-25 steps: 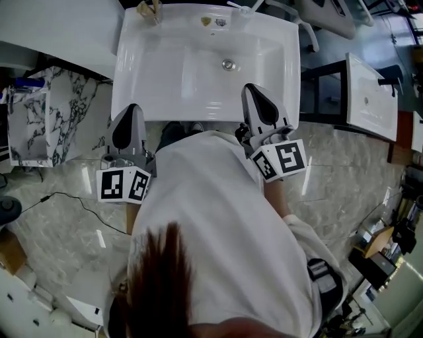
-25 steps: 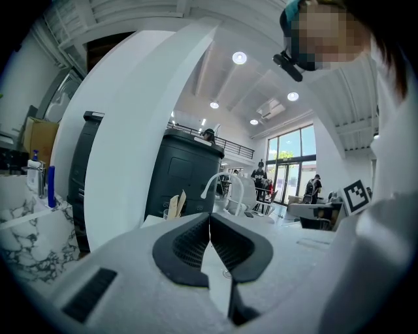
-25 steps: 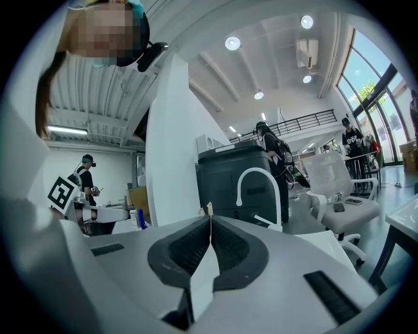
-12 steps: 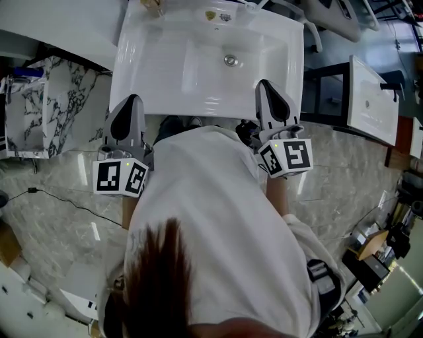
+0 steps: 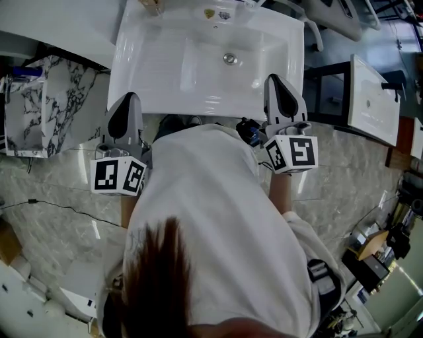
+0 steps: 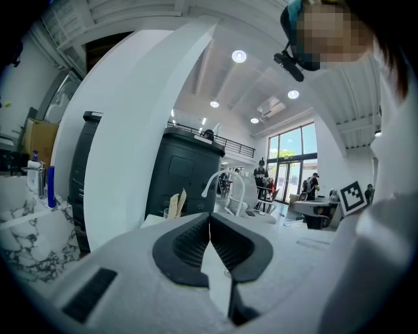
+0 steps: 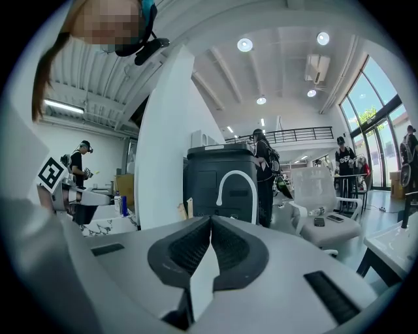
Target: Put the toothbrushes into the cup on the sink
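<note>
Barely visible, the cup (image 5: pixel 151 4) is cropped at the sink's (image 5: pixel 205 59) corner.

Glossy white sink (image 5: pixel 152 72), shiny metal drain (image 5: pixel 229 59), polished veined stone floor (image 5: pixel 344 191), matt cloth shirt (image 5: pixel 211 218)

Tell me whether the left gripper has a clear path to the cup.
Probably yes: left gripper, shut and empty, is at the sink's front edge; only bare rim lies before the cup.

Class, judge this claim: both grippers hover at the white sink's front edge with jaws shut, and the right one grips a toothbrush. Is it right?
Not quite: the right gripper grips nothing. Its jaws are shut and empty, as the right gripper view shows. The rest stands.
</note>
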